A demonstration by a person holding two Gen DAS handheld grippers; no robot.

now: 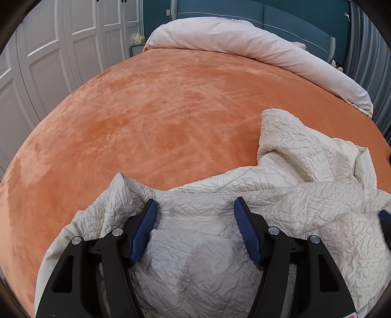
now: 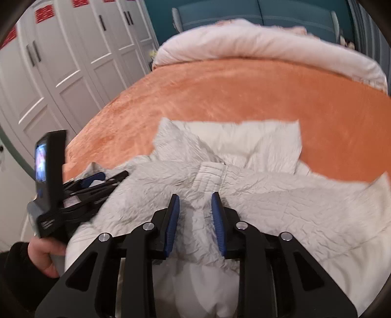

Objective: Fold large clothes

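Observation:
A cream quilted jacket (image 1: 281, 195) lies crumpled on the near part of an orange bed cover (image 1: 158, 110). My left gripper (image 1: 194, 208) is open, its blue pads spread wide over the jacket's left part, with fabric bulging between them. My right gripper (image 2: 195, 200) is open too, its pads closer together, hovering over the jacket (image 2: 268, 195) near its collar band (image 2: 211, 175). The left gripper also shows in the right wrist view (image 2: 95, 181), resting on the jacket's left edge, held by a hand (image 2: 42, 256).
A pale rolled duvet (image 1: 244, 44) lies across the far end of the bed. White wardrobe doors (image 1: 48, 61) stand to the left. A teal headboard (image 1: 268, 17) is behind. The orange cover is bare between jacket and duvet.

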